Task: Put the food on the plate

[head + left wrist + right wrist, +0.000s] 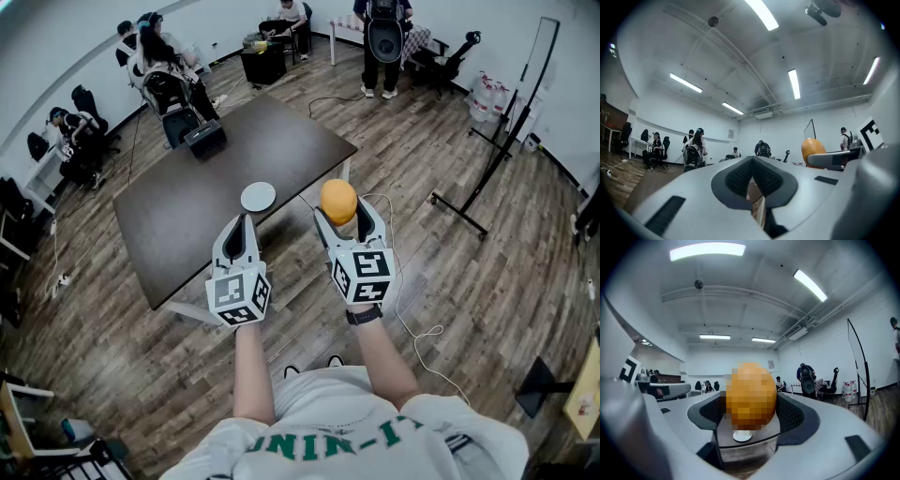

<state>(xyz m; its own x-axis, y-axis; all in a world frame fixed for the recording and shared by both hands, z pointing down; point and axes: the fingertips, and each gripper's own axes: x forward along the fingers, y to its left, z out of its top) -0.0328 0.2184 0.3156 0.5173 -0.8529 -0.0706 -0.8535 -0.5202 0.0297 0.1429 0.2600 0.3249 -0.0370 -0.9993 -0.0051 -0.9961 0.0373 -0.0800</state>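
Hovering over the dark table [178, 225], the left gripper [240, 225] is showing its jaws closed together, empty. The white plate [258, 197] is lying just ahead of it. The right gripper [340, 214] is clasping the round orange food [338, 199] between wide-set jaws, in the air to the plate's right.

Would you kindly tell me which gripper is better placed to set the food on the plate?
Right. The right gripper grips the orange food, and the white plate lies just ahead on the table; the left gripper is shut and empty.
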